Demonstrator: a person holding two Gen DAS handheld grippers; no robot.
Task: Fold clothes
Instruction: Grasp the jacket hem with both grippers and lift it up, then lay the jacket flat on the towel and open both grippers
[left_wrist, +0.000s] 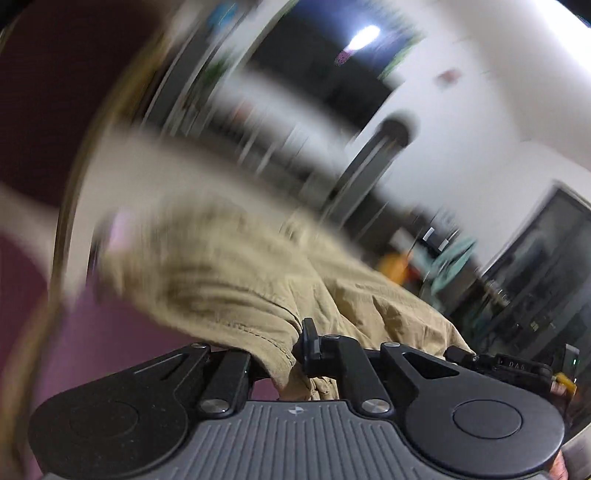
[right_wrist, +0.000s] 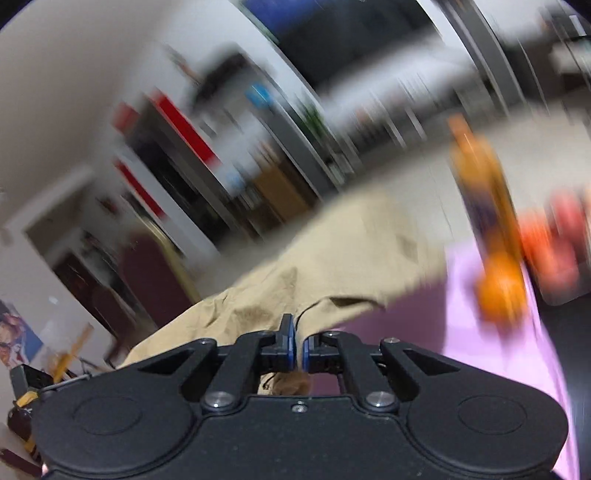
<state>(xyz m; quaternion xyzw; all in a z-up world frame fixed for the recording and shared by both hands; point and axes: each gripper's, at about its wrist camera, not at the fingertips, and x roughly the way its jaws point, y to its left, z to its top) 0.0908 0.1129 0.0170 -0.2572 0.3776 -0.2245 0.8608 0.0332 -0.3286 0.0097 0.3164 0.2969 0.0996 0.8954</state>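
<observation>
Gripping a bunched fold of the tan garment (left_wrist: 258, 295), the left tongs (left_wrist: 308, 350) are closed on the cloth, which spills forward and to both sides of the fingers and hangs down between the linkage arms. The right tongs (right_wrist: 297, 349) are likewise pinched together on an edge of the same tan garment (right_wrist: 295, 273), their blue pads (right_wrist: 291, 349) nearly meeting with fabric caught between them and a small tuft showing just below. From both tongs the cloth stretches outward as a rumpled sheet, lifted off a pink-purple surface (right_wrist: 491, 332) that shows beneath and to the right in the right wrist view and at lower left in the left wrist view (left_wrist: 110, 339). Everything beyond is heavily smeared by motion blur. In the right wrist view an orange bottle-like object (right_wrist: 491, 229) stands on the pink-purple surface near the far edge of the garment, with a red-orange blur (right_wrist: 554, 236) just beside it; which things these are cannot be told. At the left of that view is a dark maroon panel (right_wrist: 147, 280) and shelving with red patches (right_wrist: 177, 122). The left wrist view shows a white wall (left_wrist: 480, 110), a dark screen-like rectangle (left_wrist: 332, 66), a dark cabinet (left_wrist: 546, 266) at right, and a teal shape (left_wrist: 450, 262) near it.
</observation>
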